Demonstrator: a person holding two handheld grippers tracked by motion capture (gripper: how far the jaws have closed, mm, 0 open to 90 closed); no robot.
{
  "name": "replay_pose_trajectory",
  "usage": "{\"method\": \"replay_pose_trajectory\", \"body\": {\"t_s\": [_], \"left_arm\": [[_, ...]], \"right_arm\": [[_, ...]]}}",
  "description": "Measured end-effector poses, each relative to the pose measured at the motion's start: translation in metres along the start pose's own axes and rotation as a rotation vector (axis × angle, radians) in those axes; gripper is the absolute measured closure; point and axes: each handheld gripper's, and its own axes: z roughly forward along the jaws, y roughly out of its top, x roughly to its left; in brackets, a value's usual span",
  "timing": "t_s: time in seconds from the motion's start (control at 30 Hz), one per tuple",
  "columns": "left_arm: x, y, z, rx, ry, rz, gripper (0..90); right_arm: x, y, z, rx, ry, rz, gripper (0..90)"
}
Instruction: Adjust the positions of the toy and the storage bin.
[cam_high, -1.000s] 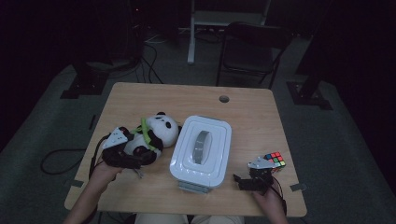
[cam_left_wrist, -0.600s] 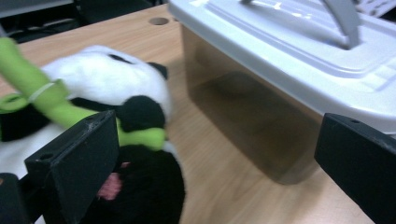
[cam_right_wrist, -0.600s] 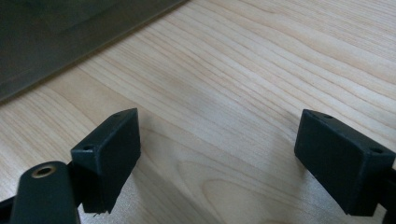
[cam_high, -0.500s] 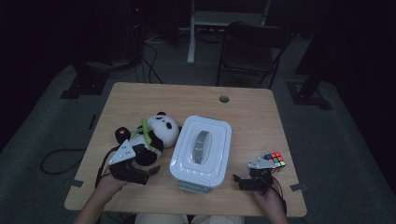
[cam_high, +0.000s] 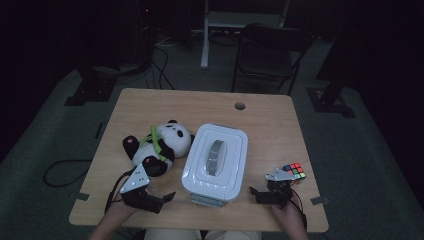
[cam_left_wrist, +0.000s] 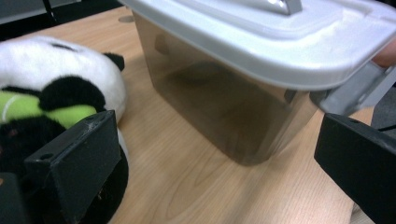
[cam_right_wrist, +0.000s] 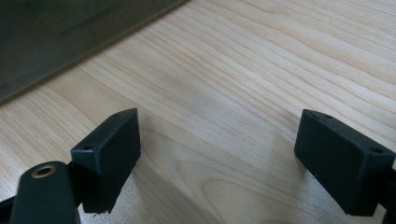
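L gripper (cam_high: 167, 196): jaws wide, empty; lidded box (cam_high: 216, 161) just ahead, plush panda (cam_high: 157, 146) beside its left jaw.
R gripper (cam_high: 253, 191): jaws wide, empty; puzzle cube (cam_high: 295, 171) behind it, box ahead.

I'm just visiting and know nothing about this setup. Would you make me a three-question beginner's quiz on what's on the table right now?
1. True or false: the lid is on the plastic box.
2. Which thing lies nearest the right claw? A) toy panda B) puzzle cube C) chair
3. Fill in: both the left claw and the right one are ____ (open/shut).

Key: 1 true; 2 B; 3 open.
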Motion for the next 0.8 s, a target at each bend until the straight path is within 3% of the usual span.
{"method": "replay_pose_trajectory", "body": {"t_s": [0.33,0.43,0.67,0.8], "left_arm": [[0.0,-0.027,0.013,0.058,0.051,-0.025,0.9],[0.0,-0.032,0.017,0.077,0.071,-0.012,0.9],[0.001,-0.042,0.024,0.097,0.073,-0.026,1.0],[0.002,-0.045,0.029,0.131,0.073,-0.027,1.0]], "right_arm": [[0.0,0.0,0.0,0.0,0.0,0.0,14.1],[0.0,0.0,0.0,0.0,0.0,0.0,14.1],[0.0,0.001,0.001,0.001,0.003,-0.002,13.7],[-0.001,0.001,0.001,0.002,0.003,-0.003,13.7]]}}
